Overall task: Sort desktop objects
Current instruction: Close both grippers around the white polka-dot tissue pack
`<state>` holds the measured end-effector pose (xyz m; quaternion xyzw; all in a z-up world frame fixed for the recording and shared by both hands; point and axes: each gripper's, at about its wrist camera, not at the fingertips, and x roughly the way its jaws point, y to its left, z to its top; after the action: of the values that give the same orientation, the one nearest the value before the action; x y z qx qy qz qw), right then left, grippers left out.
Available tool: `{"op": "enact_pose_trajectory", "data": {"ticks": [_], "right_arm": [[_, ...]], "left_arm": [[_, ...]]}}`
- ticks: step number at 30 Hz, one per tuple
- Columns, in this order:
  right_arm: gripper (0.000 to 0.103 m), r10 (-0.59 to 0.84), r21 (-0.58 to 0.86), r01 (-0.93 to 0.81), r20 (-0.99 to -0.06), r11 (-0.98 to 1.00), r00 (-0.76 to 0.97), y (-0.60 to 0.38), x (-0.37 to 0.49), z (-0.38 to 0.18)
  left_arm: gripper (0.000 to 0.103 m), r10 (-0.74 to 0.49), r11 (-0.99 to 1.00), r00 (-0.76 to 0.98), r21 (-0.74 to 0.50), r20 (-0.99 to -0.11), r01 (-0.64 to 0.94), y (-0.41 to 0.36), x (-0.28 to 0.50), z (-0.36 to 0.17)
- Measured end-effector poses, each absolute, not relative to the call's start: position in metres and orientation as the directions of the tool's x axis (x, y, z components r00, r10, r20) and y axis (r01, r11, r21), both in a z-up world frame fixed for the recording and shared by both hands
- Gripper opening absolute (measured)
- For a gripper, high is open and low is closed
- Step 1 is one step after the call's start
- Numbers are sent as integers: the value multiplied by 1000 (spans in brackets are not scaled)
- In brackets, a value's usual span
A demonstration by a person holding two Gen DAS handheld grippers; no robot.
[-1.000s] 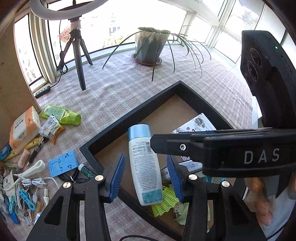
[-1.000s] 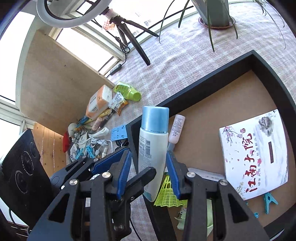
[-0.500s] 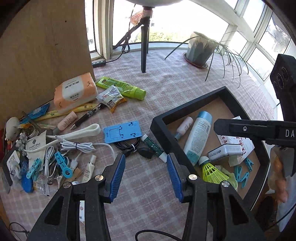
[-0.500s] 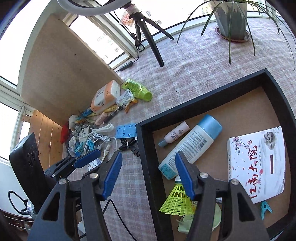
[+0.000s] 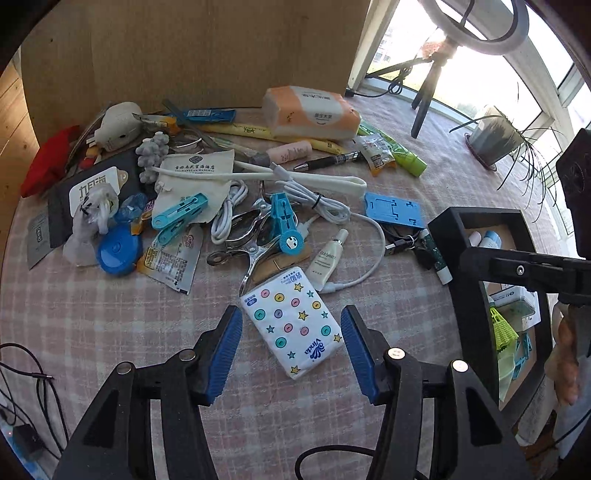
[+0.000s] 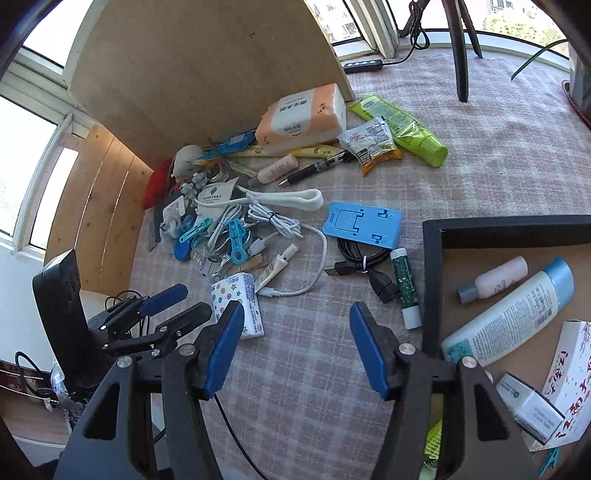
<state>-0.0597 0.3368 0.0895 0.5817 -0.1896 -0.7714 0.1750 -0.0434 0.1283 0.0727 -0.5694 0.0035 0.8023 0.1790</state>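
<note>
Left tool (image 5: pixel 291 349) straddles tissue pack (image 5: pixel 293 325) — labelled, seemingly, "Vinda"

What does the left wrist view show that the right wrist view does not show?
Only the left wrist view shows the ring light and the blue round tape measure. Only the right wrist view shows the power strip and the whole lotion bottle lying in the black tray. Both show the star-patterned tissue pack, the blue phone stand, the orange wipes pack and the white cable.
</note>
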Motion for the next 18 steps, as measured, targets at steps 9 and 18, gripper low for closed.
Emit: {"op": "enact_pose_trajectory", "data": {"ticks": [9, 18], "right_arm": [[50, -533, 523, 103, -835, -846, -137, 271, -69, 50], [49, -523, 515, 99, -847, -852, -93, 247, -77, 29]], "left_arm": [[54, 297, -934, -251, -225, -921, -279, 126, -33, 51], [54, 333, -925, -216, -275, -918, -261, 127, -37, 36]]}}
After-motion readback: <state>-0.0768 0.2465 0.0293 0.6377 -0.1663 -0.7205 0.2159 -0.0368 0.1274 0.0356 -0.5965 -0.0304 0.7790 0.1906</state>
